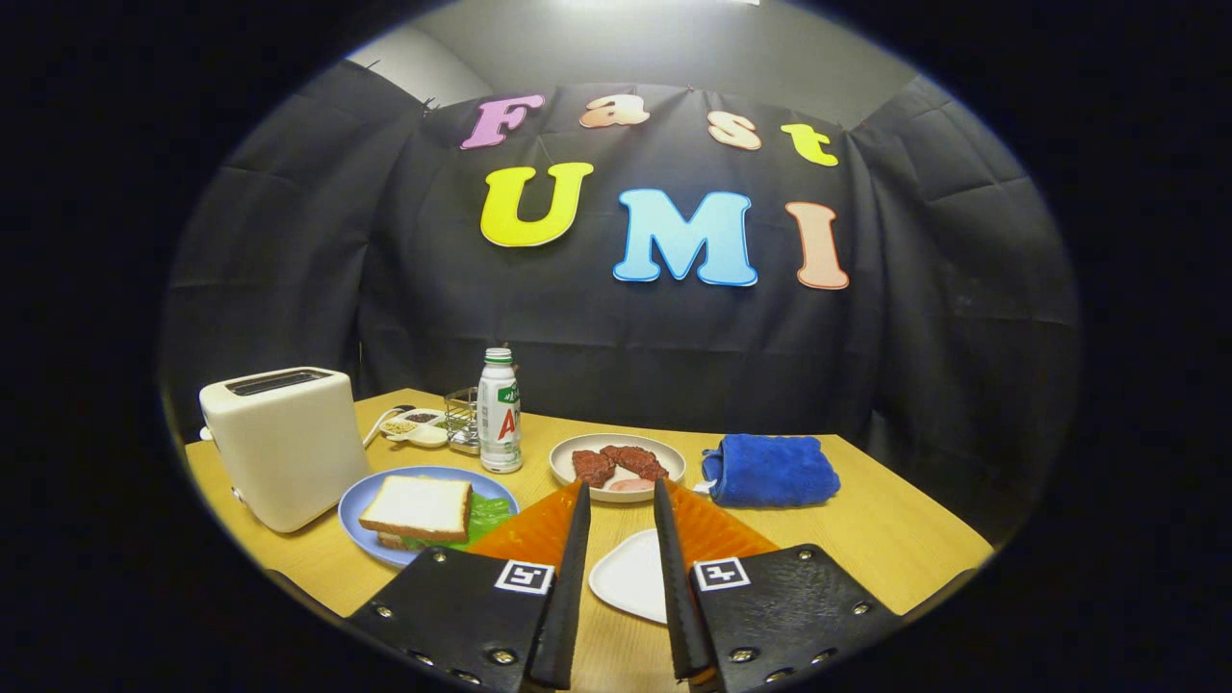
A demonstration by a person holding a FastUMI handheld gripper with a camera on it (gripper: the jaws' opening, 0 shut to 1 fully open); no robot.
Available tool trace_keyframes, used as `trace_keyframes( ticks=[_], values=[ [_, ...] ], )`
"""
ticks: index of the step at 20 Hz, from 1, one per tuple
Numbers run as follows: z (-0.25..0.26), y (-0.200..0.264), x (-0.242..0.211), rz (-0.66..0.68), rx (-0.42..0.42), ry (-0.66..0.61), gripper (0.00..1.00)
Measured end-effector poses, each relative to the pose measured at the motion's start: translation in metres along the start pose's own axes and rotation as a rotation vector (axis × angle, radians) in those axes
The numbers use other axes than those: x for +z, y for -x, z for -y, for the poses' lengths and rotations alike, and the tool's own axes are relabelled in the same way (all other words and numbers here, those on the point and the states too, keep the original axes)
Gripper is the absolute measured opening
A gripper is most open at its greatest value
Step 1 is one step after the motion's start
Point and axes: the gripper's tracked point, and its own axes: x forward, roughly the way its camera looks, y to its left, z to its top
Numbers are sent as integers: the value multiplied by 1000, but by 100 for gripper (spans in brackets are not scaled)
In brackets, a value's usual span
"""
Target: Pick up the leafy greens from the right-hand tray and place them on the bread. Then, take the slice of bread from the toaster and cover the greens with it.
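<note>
The tongs (621,500) hang released and empty above the tabletop (895,539). To their left, greens (486,515) lie under a bread slice (419,507) on the blue plate (361,500), near the toaster (284,443).

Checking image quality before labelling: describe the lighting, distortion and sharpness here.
Gripper view: even overhead light, soft shadows under the toaster and blue plate; fisheye bends the table edge; sandwich and bottle look sharp; open claw holds nothing.
</note>
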Motion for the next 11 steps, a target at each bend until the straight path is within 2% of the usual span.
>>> trace_keyframes(
  ticks=[6, 9, 11],
  values=[
    [59, 23, 13, 5, 28, 32, 39],
    [101, 41, 24, 51, 34, 37, 39],
    [124, 59, 26, 64, 42, 30, 69]
  ],
)
